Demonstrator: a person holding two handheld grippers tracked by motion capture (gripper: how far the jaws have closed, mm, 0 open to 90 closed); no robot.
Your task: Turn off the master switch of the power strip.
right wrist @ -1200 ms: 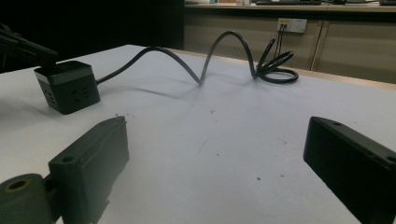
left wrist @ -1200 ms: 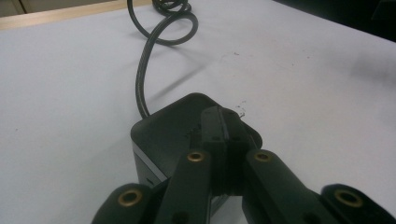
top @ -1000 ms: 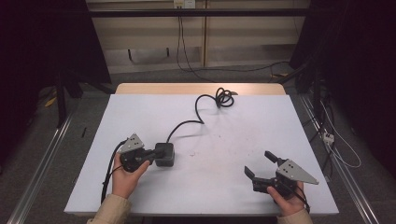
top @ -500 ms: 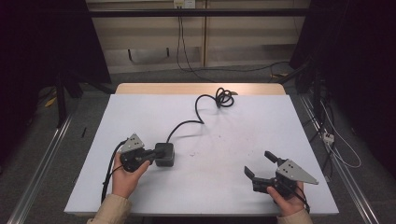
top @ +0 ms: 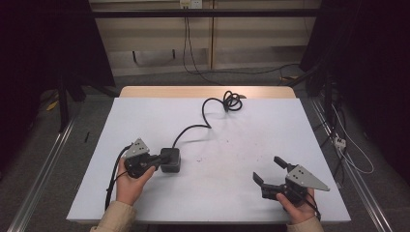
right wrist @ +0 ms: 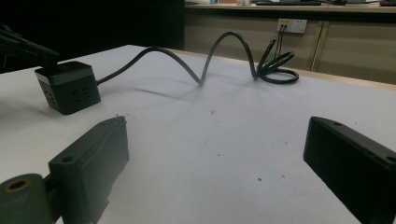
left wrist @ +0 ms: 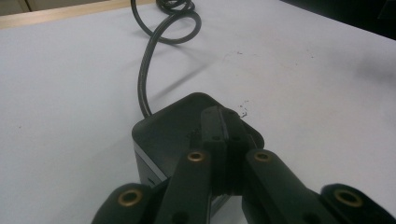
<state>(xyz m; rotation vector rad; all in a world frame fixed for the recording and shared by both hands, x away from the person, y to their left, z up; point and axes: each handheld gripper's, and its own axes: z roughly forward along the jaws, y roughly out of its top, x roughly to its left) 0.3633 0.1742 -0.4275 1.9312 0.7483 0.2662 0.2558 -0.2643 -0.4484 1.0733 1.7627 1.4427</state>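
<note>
A black cube-shaped power socket [top: 173, 162] sits on the white table [top: 251, 135] at the left front. Its black cable [top: 193, 127] arcs away to a coil [top: 233, 102] at the far edge. My left gripper [top: 161, 158] is shut, and its joined tips rest over the cube's top [left wrist: 168, 126], as the left gripper view [left wrist: 219, 117] shows. Nothing is between its jaws. At the table's right front my right gripper [top: 267, 169] stands open and holds nothing. In the right gripper view the cube [right wrist: 70, 86] and the looping cable [right wrist: 205, 60] lie well ahead of its wide-apart jaws [right wrist: 215, 135].
A wooden strip [top: 193, 91] borders the table's far edge. Behind it stands a cabinet wall with a socket plate [right wrist: 292, 24] and hanging wires. Metal rails and loose cables run along the floor on both sides [top: 338, 142].
</note>
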